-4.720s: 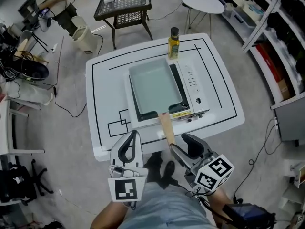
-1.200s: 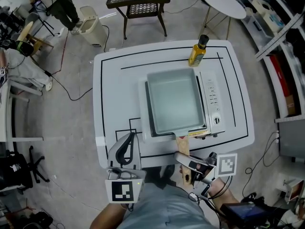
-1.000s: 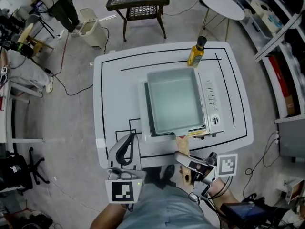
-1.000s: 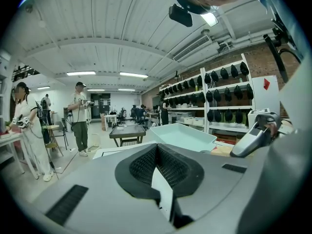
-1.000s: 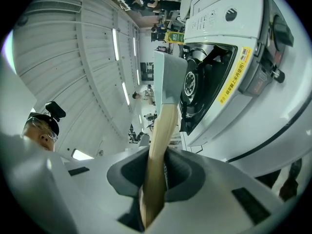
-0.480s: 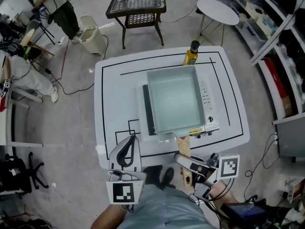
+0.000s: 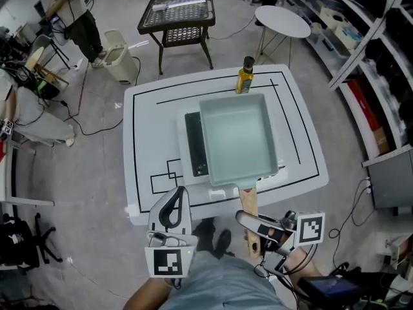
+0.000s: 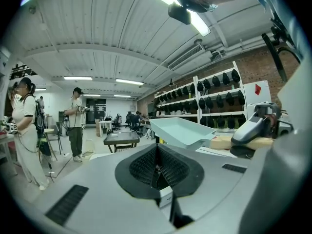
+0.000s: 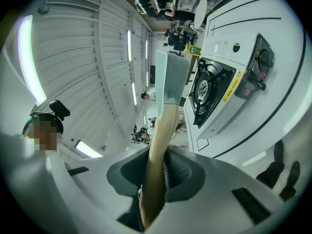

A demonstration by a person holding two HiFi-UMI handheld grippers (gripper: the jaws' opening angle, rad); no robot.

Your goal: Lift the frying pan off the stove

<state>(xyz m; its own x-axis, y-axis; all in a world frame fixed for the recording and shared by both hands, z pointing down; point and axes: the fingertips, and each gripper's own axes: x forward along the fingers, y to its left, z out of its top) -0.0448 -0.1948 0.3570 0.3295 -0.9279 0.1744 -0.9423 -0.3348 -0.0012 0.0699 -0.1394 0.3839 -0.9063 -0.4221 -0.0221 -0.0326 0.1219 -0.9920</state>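
Frying pan [image 7: 237, 144] held clear of the stove [image 7: 195, 154]

At the near edge of the table [image 7: 145, 128] the left gripper [image 7: 175, 197] hangs clenched on nothing, with the pan ahead of it and off to its right. The wooden handle [image 7: 249, 204] runs back from the pan straight into the right gripper [image 7: 253, 228]. Its jaws are clamped on the handle, so the pan lies directly ahead, out along those jaws. An oil bottle [image 7: 244, 75] stands just beyond the pan's far edge.

The head view shows only a dark strip of stove uncovered on the pan's left. The right gripper view looks past the pan's underside and shows the bare burner [image 9: 207, 94] standing apart from it, plus a knob [image 9: 264, 60] on the stove's front. The left gripper view shows that gripper's ribbed pads pressed together and the pan side-on, above the table.

Half a second ago the pan covered the burner and the control strip showed to its right. Now the pan hides that strip, and more of the burner's left side is exposed.
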